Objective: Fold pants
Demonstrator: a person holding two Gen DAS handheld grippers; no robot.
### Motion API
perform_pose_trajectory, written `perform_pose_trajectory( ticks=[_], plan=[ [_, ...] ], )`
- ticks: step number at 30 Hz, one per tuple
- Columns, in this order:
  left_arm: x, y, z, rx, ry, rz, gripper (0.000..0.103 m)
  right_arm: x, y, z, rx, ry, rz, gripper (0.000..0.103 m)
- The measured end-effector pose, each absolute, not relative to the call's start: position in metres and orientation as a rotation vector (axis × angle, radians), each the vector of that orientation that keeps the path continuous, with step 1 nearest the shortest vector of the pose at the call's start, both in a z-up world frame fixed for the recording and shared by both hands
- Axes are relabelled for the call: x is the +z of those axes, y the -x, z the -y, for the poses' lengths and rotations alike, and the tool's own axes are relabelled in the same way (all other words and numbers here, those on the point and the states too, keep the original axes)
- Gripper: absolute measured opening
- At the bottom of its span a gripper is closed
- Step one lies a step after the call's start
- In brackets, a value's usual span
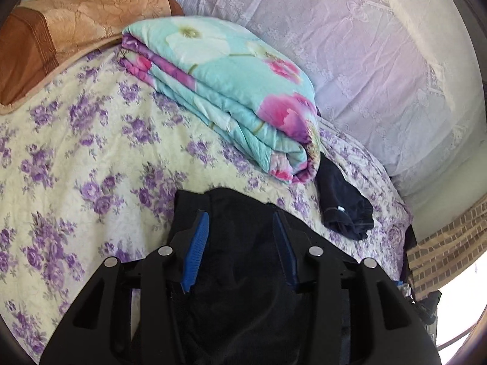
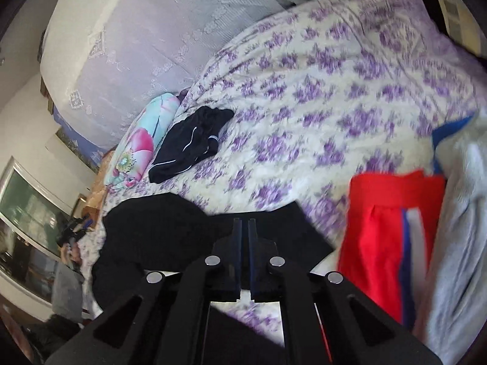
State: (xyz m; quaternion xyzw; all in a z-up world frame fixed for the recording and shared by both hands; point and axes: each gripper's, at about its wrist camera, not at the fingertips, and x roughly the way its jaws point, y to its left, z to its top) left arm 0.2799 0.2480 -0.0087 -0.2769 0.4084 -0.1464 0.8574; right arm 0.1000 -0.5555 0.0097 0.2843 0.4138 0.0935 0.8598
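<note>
Black pants (image 1: 240, 243) lie on the floral bedspread (image 1: 91, 152), right under my left gripper (image 1: 240, 222). Its blue-padded fingers (image 1: 197, 243) stand apart, open, over the black cloth. In the right wrist view the same black pants (image 2: 158, 231) spread across the bed in front of my right gripper (image 2: 245, 225). Its fingers are pressed together over the pants' edge; whether cloth is pinched between them cannot be told.
A folded teal-and-pink quilt (image 1: 225, 91) and a small dark folded garment (image 1: 344, 210) lie behind the pants. Red pants with striped sides (image 2: 389, 237) and grey clothing (image 2: 465, 213) lie at the right. A lilac lace cover (image 1: 365, 60) rises behind the bed.
</note>
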Motion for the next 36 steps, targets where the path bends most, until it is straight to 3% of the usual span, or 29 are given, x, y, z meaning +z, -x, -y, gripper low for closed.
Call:
perform_pose_trajectory(
  ticks=[1, 2, 3, 4, 8, 10, 14, 23, 25, 28, 35, 36],
  plan=[
    [-0.012, -0.278, -0.246, -0.309, 0.584, -0.866, 0.042, 0.006, -0.104, 0.55, 0.195, -0.603, -0.885, 0.008],
    [-0.014, -0.277, -0.244, -0.312, 0.587, -0.874, 0.042, 0.001, -0.11, 0.548, 0.196, -0.639, -0.908, 0.02],
    [-0.018, -0.276, -0.241, -0.318, 0.588, -0.882, 0.042, -0.004, -0.12, 0.546, 0.19, -0.677, -0.92, 0.044],
    [-0.02, -0.275, -0.238, -0.318, 0.586, -0.888, 0.043, -0.004, -0.127, 0.54, 0.176, -0.657, -0.926, 0.048],
    [-0.027, -0.275, -0.231, -0.285, 0.552, -0.922, 0.053, -0.004, -0.165, 0.52, 0.134, -0.572, -1.011, 0.05],
    [-0.028, -0.275, -0.231, -0.283, 0.539, -0.926, 0.053, -0.01, -0.186, 0.521, 0.027, -0.482, -1.087, 0.057],
    [-0.033, -0.276, -0.232, -0.288, 0.517, -0.933, 0.054, -0.037, -0.213, 0.545, -0.038, -0.47, -1.177, 0.059],
    [-0.06, -0.275, -0.244, -0.246, 0.532, -0.983, 0.056, -0.082, -0.203, 0.565, 0.322, -0.514, -1.138, 0.063],
    [-0.062, -0.276, -0.245, -0.233, 0.541, -0.982, 0.058, -0.082, -0.2, 0.562, 0.379, -0.486, -1.135, 0.067],
    [-0.065, -0.278, -0.238, -0.228, 0.558, -0.981, 0.062, -0.079, -0.199, 0.55, 0.513, -0.413, -1.154, 0.087],
    [-0.066, -0.283, -0.21, -0.223, 0.502, -0.998, 0.068, -0.079, -0.206, 0.551, 0.467, -0.463, -1.213, 0.089],
    [-0.065, -0.284, -0.208, -0.226, 0.508, -0.994, 0.068, -0.08, -0.209, 0.55, 0.473, -0.495, -1.205, 0.096]
  ],
)
